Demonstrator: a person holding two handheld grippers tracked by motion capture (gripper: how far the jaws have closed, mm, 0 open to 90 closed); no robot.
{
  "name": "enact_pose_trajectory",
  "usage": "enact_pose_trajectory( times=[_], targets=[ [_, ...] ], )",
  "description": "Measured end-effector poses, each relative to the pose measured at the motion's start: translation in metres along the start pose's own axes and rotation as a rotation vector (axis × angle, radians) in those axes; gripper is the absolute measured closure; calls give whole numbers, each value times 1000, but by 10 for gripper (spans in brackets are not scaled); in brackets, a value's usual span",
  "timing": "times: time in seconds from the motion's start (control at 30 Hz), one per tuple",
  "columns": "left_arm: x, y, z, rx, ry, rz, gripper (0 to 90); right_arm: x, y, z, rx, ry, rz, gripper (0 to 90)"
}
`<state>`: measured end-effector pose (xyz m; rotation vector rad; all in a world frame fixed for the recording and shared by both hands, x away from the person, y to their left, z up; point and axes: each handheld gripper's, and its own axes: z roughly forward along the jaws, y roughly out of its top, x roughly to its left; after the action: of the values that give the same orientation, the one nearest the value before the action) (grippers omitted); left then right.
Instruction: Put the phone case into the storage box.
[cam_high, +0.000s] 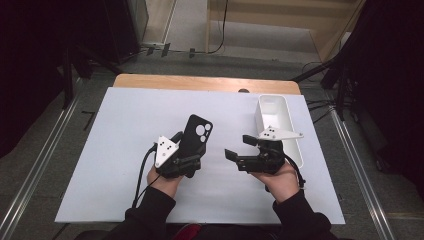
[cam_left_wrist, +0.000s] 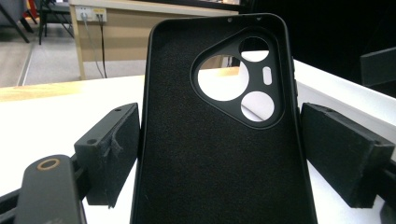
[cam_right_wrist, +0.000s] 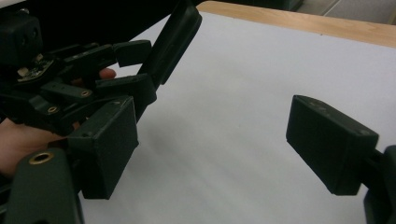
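The left tongs (cam_high: 186, 145) pinch a black phone case (cam_high: 196, 134) by its lower sides and hold it tilted above the white bench (cam_high: 125, 150); in the left gripper view the pads (cam_left_wrist: 116, 149) sit against both edges of the case (cam_left_wrist: 219, 154), whose felt-lined inside and camera cut-outs face the lens. The right tongs (cam_high: 240, 147) stand spread with nothing between them, just to the right of the case and apart from it, above the bench. A white tray (cam_high: 274, 107) stands on the bench behind the right hand (cam_high: 280, 180).
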<state>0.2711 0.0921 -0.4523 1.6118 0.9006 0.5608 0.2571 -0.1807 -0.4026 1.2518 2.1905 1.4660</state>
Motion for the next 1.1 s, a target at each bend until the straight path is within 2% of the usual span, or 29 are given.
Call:
enact_pose_trajectory(
  times=[0.13,0.47,0.7,0.93,1.1],
  targets=[
    [0,-1,1,2,2,1,148,1,7,7,-5,11,21,153],
    [-3,-1,-1,-29,8,18,148,6,23,21,-17,30,28,154],
    [-7,-4,0,-27,13,15,148,8,29,28,-20,44,42,154],
    [-9,-6,1,-37,12,-13,148,8,32,34,-20,59,88,158],
    [-11,-6,1,-48,15,-9,147,7,32,41,-23,71,121,158]
  ],
)
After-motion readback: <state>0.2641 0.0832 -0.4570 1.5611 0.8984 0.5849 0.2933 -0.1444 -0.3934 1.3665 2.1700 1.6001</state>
